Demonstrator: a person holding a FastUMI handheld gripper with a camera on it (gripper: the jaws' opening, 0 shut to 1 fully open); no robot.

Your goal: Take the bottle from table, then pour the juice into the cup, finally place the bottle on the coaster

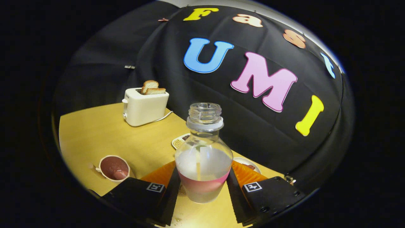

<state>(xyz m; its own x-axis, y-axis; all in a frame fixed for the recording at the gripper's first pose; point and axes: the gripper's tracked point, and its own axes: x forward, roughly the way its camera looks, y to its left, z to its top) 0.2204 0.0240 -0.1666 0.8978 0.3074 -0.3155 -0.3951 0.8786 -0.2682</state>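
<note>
Bottle gripped
Hand-held gripper pinches the uncapped bottle's lower body, both fingers pressing; cup near the surface edge.

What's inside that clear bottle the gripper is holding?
The bottle, uncapped, stands between the gripper fingers, which press on both its sides. A low layer of pink juice sits near its bottom, and the glass above looks fogged and empty. The fingers cover its lower sides.

A cream toaster stands at the far side of the yellow counter with two slices of toast poking up (its cord trails off beside it). A small divided dish of grains sits nearer.
</note>
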